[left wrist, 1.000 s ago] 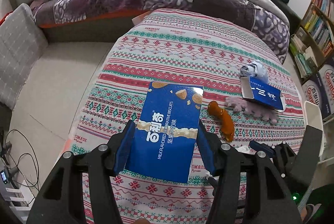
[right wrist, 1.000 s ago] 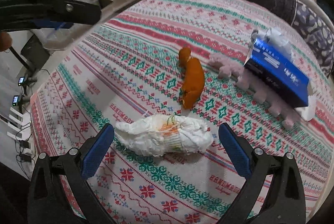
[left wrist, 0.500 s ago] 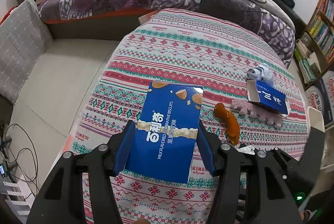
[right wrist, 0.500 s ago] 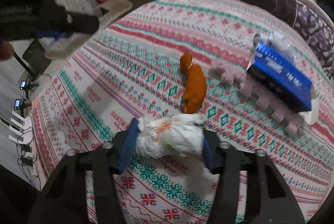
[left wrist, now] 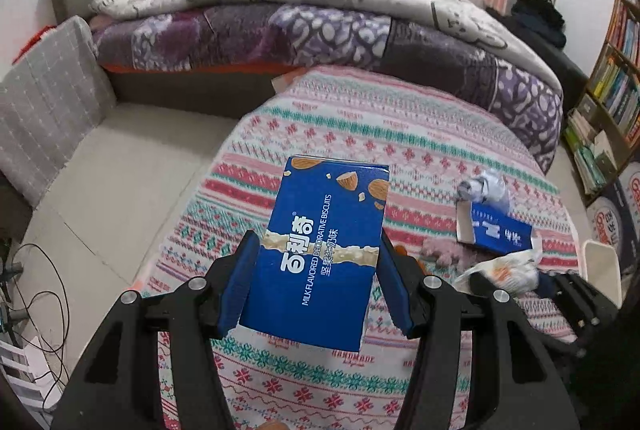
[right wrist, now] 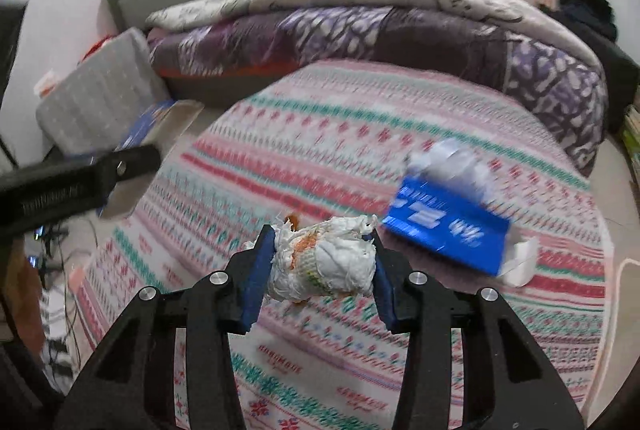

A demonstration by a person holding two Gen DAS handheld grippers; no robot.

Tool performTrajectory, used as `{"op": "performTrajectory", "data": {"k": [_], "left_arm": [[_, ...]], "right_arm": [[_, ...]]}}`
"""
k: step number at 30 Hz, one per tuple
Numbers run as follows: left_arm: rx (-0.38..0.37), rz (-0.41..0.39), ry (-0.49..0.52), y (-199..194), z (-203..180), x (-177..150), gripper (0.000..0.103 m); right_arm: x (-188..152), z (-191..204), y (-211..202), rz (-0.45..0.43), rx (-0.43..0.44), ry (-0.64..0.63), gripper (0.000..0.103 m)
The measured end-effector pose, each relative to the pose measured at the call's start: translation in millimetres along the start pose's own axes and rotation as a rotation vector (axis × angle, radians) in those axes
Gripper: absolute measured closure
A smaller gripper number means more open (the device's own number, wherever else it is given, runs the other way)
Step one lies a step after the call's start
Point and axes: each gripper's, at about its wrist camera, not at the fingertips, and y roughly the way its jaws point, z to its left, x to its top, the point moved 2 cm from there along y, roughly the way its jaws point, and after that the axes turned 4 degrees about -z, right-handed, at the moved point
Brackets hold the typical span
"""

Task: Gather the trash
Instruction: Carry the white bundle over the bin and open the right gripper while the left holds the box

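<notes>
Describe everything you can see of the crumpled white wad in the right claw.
The crumpled white tissue wad looks like soft paper, wrinkled and frayed at its edges, with orange stains and a faint greenish tint. It lies crosswise between the blue pads of the right claw, whose jaws have just closed on its two ends. It hangs clear above the striped patterned bedspread, touching nothing but the pads.

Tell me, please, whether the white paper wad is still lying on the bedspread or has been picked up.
Picked up: the paper wad sits squeezed between the right gripper pads, clear of the bedspread.
</notes>
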Motion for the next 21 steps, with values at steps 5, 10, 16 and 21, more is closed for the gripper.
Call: {"op": "performTrajectory", "data": {"k": [5,10,16,21], "left_arm": [[0.049,-0.083,-0.015,-11.6,-10.7,2.8,0.046],[0.077,-0.142,-0.013,-20.1,-26.6,4.9,0.046],[0.076,-0.167,-0.004,-21.5,-48.0,7.4,0.046],[0.046,-0.179,0.010,-23.6,-71.2,9.8,0.046]], "right_arm": [[12.3,-14.3,-16.4,-0.075,-0.080,0.020,0.061],[19.3,-30.8,-30.8,-0.128,-0.141,0.048,0.061],[23.7,-48.2,-44.7,-0.164,-0.179,0.070,0.061],[24.9,-65.5,-56.7,-0.181,-0.208,0.090,0.061]]}}
